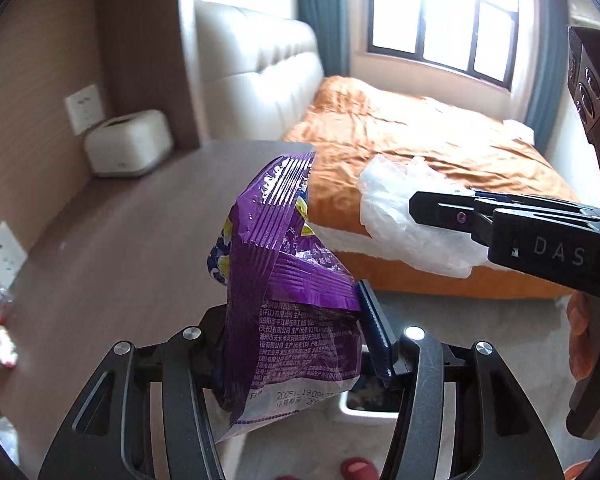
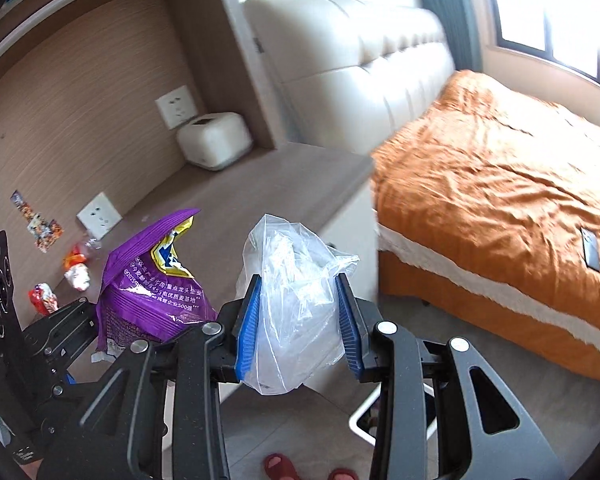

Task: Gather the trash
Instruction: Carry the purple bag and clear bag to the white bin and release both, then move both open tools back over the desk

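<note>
My left gripper (image 1: pixel 296 344) is shut on a crumpled purple snack bag (image 1: pixel 284 280), which stands up between its blue pads past the desk's end. In the right wrist view the same purple snack bag (image 2: pixel 148 288) shows at the left, in the left gripper (image 2: pixel 80 328). My right gripper (image 2: pixel 298 316) is shut on a crumpled clear plastic bag (image 2: pixel 292 288); from the left wrist view that clear plastic bag (image 1: pixel 404 220) hangs in the right gripper (image 1: pixel 432 208) in front of the bed. A white bin (image 2: pixel 364 420) with a dark inside sits on the floor below both grippers.
A wooden desk (image 2: pixel 260 192) carries a white box (image 2: pixel 214 140) and several small wrappers (image 2: pixel 76 268) near its wall. An orange-covered bed (image 2: pixel 500 200) stands right, with a phone (image 2: pixel 591 249) on it. Red slippers (image 2: pixel 280 466) show on the floor below.
</note>
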{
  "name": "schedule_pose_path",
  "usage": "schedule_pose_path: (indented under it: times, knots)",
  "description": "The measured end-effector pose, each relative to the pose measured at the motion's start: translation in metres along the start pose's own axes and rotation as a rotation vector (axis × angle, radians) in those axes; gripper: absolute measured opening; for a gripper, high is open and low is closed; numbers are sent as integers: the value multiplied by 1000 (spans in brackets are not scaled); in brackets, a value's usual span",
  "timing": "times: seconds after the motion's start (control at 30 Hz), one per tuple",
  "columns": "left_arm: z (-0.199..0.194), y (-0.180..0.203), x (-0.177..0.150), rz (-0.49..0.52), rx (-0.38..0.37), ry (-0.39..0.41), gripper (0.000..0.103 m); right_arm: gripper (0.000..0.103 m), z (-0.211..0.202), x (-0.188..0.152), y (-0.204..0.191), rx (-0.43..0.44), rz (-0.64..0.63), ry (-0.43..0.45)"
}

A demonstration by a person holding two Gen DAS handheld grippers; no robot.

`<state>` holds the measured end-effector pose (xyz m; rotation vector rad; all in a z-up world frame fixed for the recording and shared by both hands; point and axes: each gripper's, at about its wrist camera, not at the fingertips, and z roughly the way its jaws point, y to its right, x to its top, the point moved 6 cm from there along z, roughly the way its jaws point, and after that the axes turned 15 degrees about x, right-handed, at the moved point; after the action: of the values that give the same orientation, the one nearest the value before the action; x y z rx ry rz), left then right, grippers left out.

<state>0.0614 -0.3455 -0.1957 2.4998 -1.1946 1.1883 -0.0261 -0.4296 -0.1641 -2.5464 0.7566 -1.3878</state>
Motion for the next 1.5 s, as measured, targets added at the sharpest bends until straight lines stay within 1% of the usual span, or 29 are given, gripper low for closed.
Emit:
schedule_pose_path:
  times: [0.23, 0.37, 0.5, 0.7, 0.73, 0.77, 0.8, 0.83, 0.87, 0.93, 0.97, 1.0, 1.07, 1.23, 1.4, 1.5]
  knots:
    - [33, 69, -24, 79, -120, -67, 53, 37, -20, -37, 62, -83, 115, 1]
    - [62, 107, -46, 124, -179, -110, 53, 37, -15, -65, 94, -126, 178, -16]
    - [101, 142, -78, 164, -233, -156, 53, 37, 7, -103, 132, -157, 237, -46]
    - [175, 186, -145, 216, -304, -227, 53, 38, 56, -165, 186, -193, 298, -99]
    - [184, 190, -154, 220, -315, -240, 54, 43, 66, -178, 195, -198, 305, -110]
    - [196, 197, -167, 222, -342, -259, 58, 48, 76, -189, 203, -192, 311, -126]
    - [204, 200, -178, 224, -364, -277, 82, 76, 85, -201, 210, -189, 316, -148]
    - [215, 204, -191, 226, -369, -297, 98, 100, 93, -211, 217, -199, 318, -158]
    - [222, 207, -202, 228, -367, -302, 98, 98, 100, -224, 225, -220, 317, -160]
    - [237, 212, -222, 248, -366, -327, 98, 98, 114, -243, 236, -225, 321, -210]
    - [242, 212, -228, 255, -351, -326, 98, 98, 118, -249, 239, -233, 320, -223]
    - [242, 212, -234, 260, -351, -328, 98, 98, 119, -254, 241, -246, 314, -221]
    - [241, 209, -240, 262, -346, -329, 98, 98, 119, -258, 240, -243, 309, -222]
    - [230, 200, -228, 251, -345, -325, 98, 98, 112, -247, 224, -234, 290, -210]
    - [209, 184, -198, 224, -334, -292, 98, 98, 97, -216, 199, -215, 255, -172]
    - [187, 168, -171, 193, -318, -262, 98, 98, 82, -192, 181, -203, 234, -143]
